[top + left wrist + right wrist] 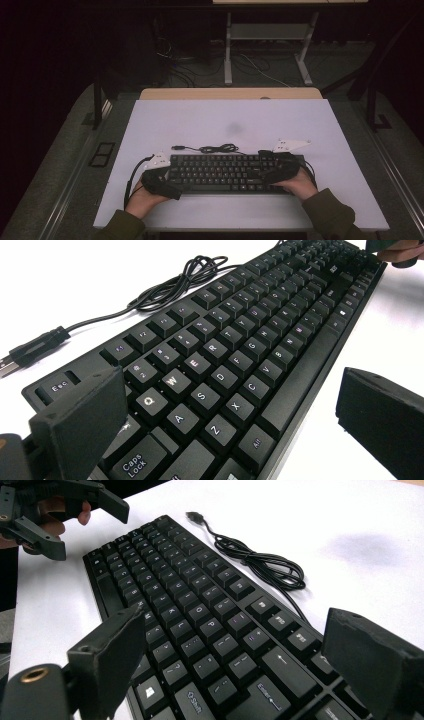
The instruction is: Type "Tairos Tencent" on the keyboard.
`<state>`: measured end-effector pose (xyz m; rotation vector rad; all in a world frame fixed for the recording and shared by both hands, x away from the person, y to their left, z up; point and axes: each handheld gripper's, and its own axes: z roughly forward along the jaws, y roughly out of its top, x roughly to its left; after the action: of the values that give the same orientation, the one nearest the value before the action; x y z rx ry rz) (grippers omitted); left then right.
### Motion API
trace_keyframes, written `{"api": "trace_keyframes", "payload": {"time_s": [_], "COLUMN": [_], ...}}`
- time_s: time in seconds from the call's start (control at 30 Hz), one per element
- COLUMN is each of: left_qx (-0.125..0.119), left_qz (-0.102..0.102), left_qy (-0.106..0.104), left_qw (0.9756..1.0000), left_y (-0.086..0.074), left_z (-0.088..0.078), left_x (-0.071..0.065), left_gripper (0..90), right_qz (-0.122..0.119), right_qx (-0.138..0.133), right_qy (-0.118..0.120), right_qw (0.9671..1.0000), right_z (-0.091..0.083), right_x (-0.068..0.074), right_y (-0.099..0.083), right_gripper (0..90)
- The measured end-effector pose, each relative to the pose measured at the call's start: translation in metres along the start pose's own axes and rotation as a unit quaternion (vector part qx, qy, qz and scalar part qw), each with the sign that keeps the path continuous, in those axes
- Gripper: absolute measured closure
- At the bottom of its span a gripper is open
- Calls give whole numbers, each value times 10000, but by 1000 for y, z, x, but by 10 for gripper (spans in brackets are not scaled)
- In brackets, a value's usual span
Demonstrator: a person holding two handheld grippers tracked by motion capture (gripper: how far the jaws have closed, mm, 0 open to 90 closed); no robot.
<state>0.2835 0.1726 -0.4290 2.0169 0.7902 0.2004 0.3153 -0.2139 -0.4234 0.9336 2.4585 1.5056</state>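
A black keyboard [225,172] lies flat on the white tabletop [225,120], close to the front edge. Its black cable [215,148] is coiled just behind it and ends in a USB plug [30,352]. My left gripper [161,177] is at the keyboard's left end; in the left gripper view it [230,410] is open, jaws straddling the Esc to Alt corner of the keyboard [260,325]. My right gripper [278,167] is at the right end; it [240,655] is open over the Enter and Shift keys. The left gripper [85,530] shows open in the right gripper view.
Bare white tabletop lies behind the cable coil [270,562] and to both sides. A wooden edge [230,93] runs along the table's back. Beyond it stand white desk legs [228,50] with loose floor cables [260,65]. Dark floor rails [100,155] flank the table.
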Motion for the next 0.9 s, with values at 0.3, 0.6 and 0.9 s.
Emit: {"api": "trace_keyframes", "payload": {"time_s": [0.3,0.6,0.9], "left_qx": [6,2,3], "left_qz": [10,17,28], "left_qy": [7,1,4], "left_qw": [10000,10000,10000], "left_y": [1,0,1], "left_z": [1,0,0], "left_x": [-1,-1,-1], "left_gripper": [0,0,0], "right_qz": [-45,-133,-245], "right_qx": [87,198,359], "right_qy": [159,279,363], "right_qw": [9998,9993,9984], "right_z": [10,11,11], "right_x": [5,7,6], "right_y": [3,1,-2], "right_gripper": [156,304,527]}}
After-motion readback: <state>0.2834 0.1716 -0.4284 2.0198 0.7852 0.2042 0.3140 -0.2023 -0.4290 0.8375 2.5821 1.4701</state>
